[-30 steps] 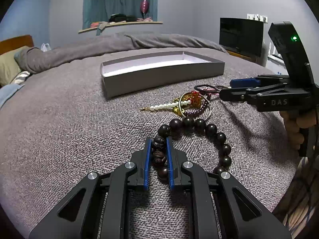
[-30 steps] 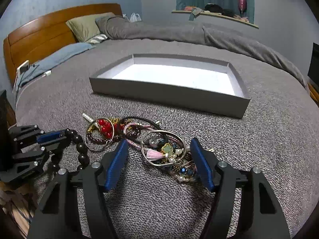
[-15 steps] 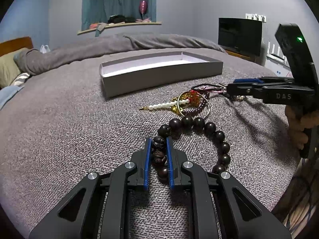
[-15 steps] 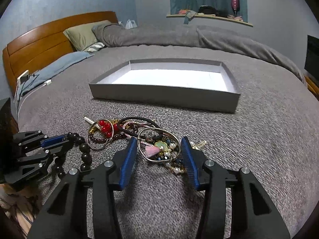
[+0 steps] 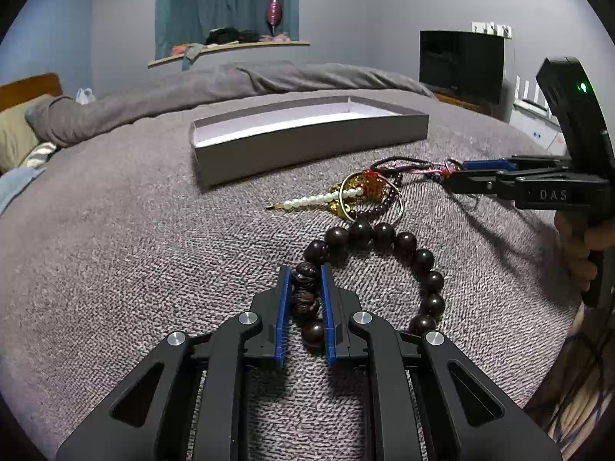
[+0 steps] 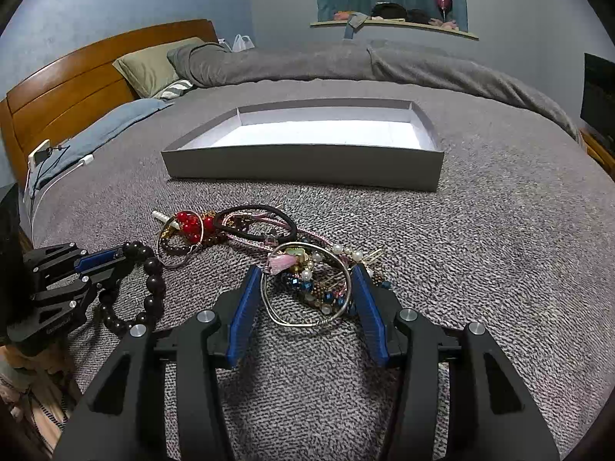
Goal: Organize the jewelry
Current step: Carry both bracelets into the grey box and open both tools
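Blue-padded left claw pinches the dark bead bracelet on the bed. The right claw, which has just been closing, straddles a wire bangle tangled with beads; lifting could drag neighbours, missing the grey box.

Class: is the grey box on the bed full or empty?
Empty: the grey box shows only its bare white floor; all the jewelry lies outside it on the bed cover.

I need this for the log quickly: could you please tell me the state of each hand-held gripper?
Left hand-held gripper: shut on the dark bead bracelet.
Right hand-held gripper: open, jaws just closing around the wire bangle, pads not yet pressing.
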Tool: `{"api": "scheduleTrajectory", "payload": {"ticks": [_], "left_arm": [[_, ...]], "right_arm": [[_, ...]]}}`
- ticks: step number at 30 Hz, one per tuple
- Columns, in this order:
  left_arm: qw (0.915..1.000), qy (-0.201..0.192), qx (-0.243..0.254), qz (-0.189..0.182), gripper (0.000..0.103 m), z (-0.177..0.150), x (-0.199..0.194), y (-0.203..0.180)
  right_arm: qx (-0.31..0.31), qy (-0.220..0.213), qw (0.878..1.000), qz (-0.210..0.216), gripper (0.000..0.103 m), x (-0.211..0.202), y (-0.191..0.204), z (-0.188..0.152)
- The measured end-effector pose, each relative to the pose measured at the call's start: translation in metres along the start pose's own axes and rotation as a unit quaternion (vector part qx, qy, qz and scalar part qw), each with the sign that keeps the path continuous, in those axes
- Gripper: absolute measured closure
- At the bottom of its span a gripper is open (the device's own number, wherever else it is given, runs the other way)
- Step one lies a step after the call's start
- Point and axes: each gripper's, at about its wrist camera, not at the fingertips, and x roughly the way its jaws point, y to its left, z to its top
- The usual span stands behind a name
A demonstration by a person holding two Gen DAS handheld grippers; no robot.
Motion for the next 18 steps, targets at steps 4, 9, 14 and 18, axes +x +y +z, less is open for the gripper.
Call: {"api": "scheduleTrajectory", "payload": {"ticks": [4, 9, 14, 18], "left_arm": [[1.0, -0.001, 0.001, 0.0, 0.088, 0.0, 0.0, 0.0], [0.9999, -0.009, -0.006, -0.009, 0.088, 0.001, -0.005, 0.003], [0.9993, -0.019, -0.017, -0.027, 0.088, 0.008, -0.012, 0.007], [0.998, -0.038, -0.025, -0.045, 0.088, 0.018, -0.022, 0.012]], "right_arm": [[0.0, -0.006, 1.0, 0.0, 0.055, -0.001, 0.0, -0.002], [0.004, -0.023, 1.0, 0.005, 0.055, -0.009, -0.002, -0.003], [0.007, -0.046, 0.999, 0.011, 0.056, -0.022, -0.005, 0.0], [0.017, -0.068, 0.997, 0.017, 0.055, -0.031, -0.009, 0.007]]}}
